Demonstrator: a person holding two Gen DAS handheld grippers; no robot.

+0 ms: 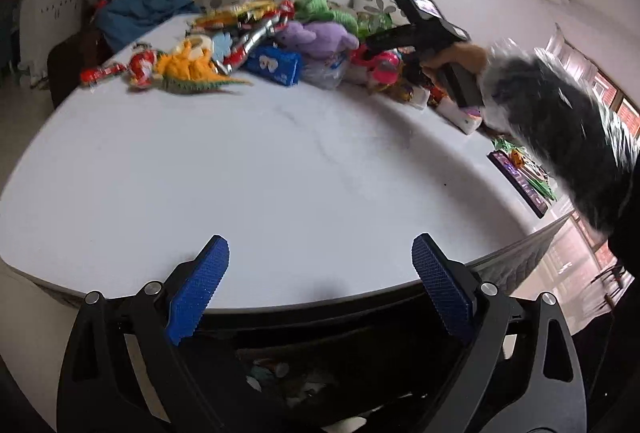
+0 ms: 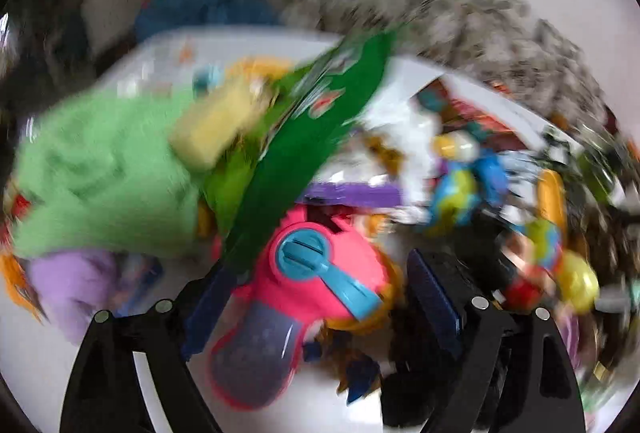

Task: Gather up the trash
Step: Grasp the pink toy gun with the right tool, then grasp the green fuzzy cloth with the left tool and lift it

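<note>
Scanning the left wrist view from 9 o'clock to 3 o'clock. Lying at 10 o'clock on the white table point(image 1: 260, 169): red snack wrappers point(image 1: 120, 69), then an orange toy dinosaur point(image 1: 192, 71), a blue tissue pack point(image 1: 274, 64), a purple plush point(image 1: 318, 37) and a green plush point(image 1: 320, 7). Showing at 6 o'clock, below the table edge: a dark bin point(image 1: 320, 361) with scraps inside. Hanging over the near table edge: left gripper point(image 1: 320, 277), blue pads spread wide, nothing between them. Reaching into the pile at 2 o'clock: a hand point(image 1: 460, 57) on the handle of the other tool.

Scanning the right wrist view, heavily blurred. Lying at 9 o'clock: the green plush point(image 2: 100, 169). Running from 12 o'clock down toward 7 o'clock: a green snack bag point(image 2: 316, 137), its lower end just beside the left pad; contact impossible to confirm. Sitting between the pads at 6 o'clock: a pink toy hair dryer point(image 2: 304, 289). Hovering over it: right gripper point(image 2: 320, 293), pads wide apart, pressing on nothing.

Judging the handling: green snack bag likely light, thin, crinkly and slippery, collapsing under pressure. Recommending a pinch across a flat free edge, clear of the pink toy hair dryer and the plush. Expecting neighbouring wrappers to drag along if caught.
</note>
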